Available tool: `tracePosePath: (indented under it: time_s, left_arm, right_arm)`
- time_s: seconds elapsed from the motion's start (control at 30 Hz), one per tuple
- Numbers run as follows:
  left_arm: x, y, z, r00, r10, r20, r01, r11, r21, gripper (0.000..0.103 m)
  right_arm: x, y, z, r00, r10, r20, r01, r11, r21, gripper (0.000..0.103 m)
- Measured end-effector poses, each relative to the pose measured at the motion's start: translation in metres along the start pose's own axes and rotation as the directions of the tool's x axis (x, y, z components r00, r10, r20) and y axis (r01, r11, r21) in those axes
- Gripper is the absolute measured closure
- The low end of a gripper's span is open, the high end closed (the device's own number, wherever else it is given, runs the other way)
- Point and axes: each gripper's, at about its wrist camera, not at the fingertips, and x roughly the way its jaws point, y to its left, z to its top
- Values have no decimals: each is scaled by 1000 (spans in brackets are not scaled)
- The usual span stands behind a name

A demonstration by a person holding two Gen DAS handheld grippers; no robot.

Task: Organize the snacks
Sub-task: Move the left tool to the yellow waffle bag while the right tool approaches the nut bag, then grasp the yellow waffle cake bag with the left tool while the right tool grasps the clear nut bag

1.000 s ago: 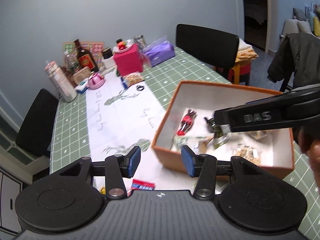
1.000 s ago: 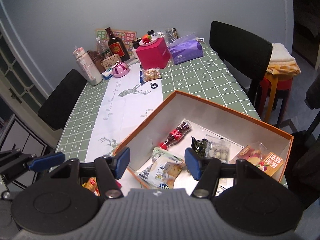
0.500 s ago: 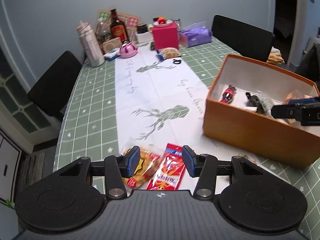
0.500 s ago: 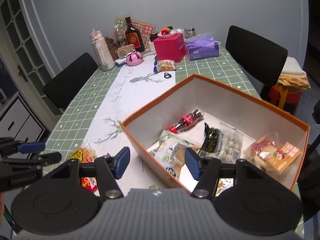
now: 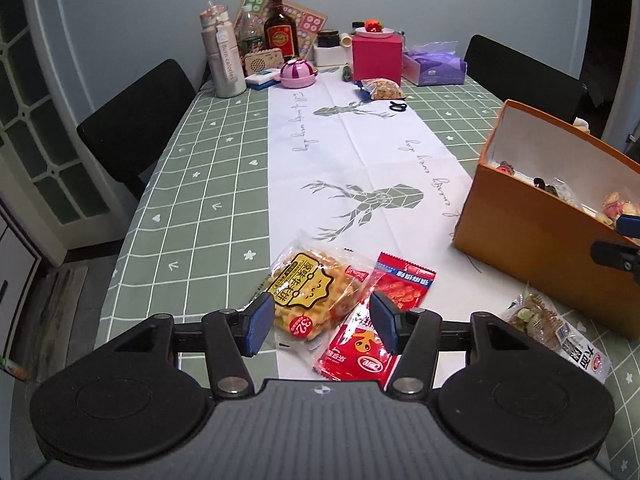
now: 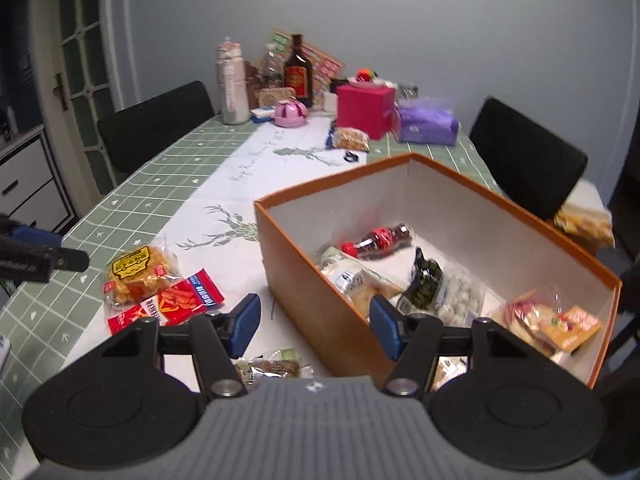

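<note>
While hovering over the table (image 5: 208, 184) near the orange box (image 5: 532, 248), left gripper (image 5: 322, 326) with jaws apart, just been opening, nothing clamped; below the gap, yellow snack bag (image 5: 308, 292) overlapped by a red packet (image 5: 372, 320), both left of the box on the white runner (image 5: 360, 152). Right gripper (image 6: 314, 326) also apart and empty, poised at the box's near corner, box wall directly ahead of the blue pads. Another wrapped snack (image 6: 272, 368) lying before the box, under that gripper. Inside the box: small cola bottle (image 6: 378, 238), dark packet (image 6: 426, 280), several more bags. Far behind the box: pink box (image 5: 376, 56), purple tissue pack (image 5: 434, 66), brown bottle (image 5: 280, 32), black chairs (image 5: 136, 124).
</note>
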Motion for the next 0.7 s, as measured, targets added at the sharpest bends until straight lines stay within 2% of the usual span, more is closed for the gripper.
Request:
tracePosePath:
  time_s: [0.2, 0.43, 0.7]
  left_arm:
    - [20, 4, -9, 999, 6, -37, -7, 1000, -14, 34]
    - [33, 18, -10, 999, 2, -49, -9, 988, -153, 26]
    - [49, 23, -6, 998, 13, -61, -23, 984, -174, 23]
  right_arm:
    - [4, 1, -20, 998, 57, -4, -56, 997, 47, 44]
    - [13, 5, -51, 997, 73, -24, -71, 996, 56, 44]
    - [35, 0, -72, 992, 90, -85, -77, 986, 146, 44]
